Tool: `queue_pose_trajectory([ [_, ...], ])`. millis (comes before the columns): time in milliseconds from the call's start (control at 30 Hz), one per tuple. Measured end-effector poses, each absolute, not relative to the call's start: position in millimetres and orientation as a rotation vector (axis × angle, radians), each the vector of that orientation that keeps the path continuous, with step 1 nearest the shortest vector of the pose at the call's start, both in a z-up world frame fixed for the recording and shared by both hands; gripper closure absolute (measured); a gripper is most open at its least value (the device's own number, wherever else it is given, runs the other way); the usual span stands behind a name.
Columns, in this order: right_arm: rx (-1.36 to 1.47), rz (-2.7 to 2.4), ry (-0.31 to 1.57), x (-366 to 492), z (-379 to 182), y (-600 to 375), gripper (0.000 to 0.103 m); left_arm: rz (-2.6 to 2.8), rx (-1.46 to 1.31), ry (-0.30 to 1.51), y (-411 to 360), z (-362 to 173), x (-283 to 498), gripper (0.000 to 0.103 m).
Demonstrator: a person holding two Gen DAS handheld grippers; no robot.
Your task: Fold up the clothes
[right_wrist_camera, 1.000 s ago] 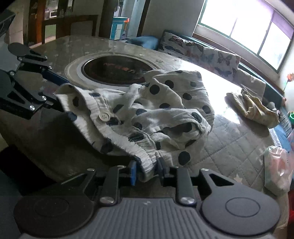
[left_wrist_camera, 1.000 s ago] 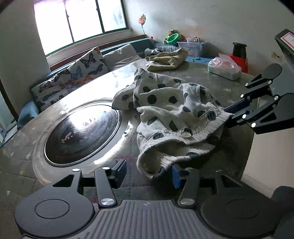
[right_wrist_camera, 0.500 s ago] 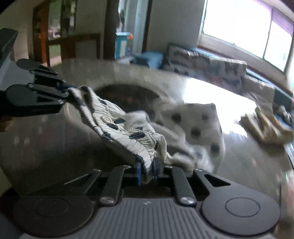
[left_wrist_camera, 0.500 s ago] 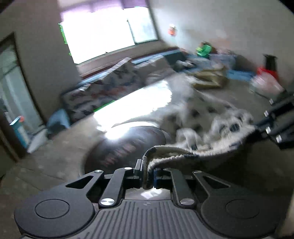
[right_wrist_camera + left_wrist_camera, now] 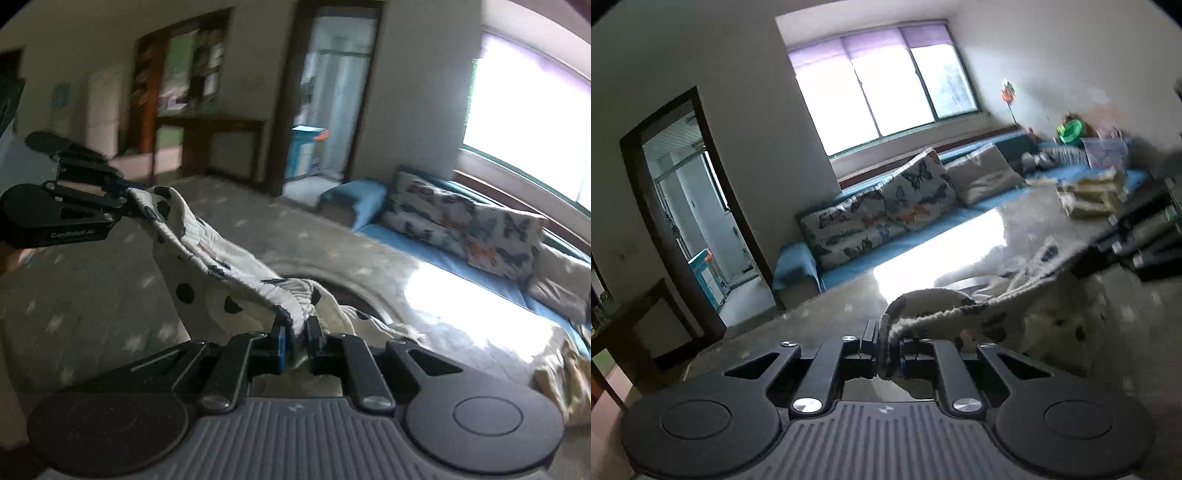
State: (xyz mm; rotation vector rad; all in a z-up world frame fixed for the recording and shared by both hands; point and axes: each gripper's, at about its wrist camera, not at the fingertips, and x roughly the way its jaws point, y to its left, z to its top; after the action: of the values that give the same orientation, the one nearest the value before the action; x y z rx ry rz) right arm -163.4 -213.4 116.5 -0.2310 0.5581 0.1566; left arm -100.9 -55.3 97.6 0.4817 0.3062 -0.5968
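Two grippers hold one spotted garment point(image 5: 207, 266) up over the table point(image 5: 92, 295).
Left gripper point(image 5: 888, 345) and right gripper point(image 5: 295, 341) are each clamped on its ribbed edge, which stretches between them; the rest droops onto the tabletop.

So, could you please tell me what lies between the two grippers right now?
The polka-dot garment spans the gap, its waistband pinched by the left gripper and the right gripper; the right wrist view shows it best.
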Motion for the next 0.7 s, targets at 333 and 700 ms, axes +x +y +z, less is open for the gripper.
queue_pose_trajectory([
  [333,-0.327,0.308,0.721,-200.2,85.1,-192.0,0.093,-0.724,0.548,0.515,-35.1,33.7,-155.3,0.087],
  [700,-0.34,0.415,0.86,-226.1,67.2,-182.5,0.079,-0.787,0.555,0.563,-9.2,35.6,-167.1,0.058],
])
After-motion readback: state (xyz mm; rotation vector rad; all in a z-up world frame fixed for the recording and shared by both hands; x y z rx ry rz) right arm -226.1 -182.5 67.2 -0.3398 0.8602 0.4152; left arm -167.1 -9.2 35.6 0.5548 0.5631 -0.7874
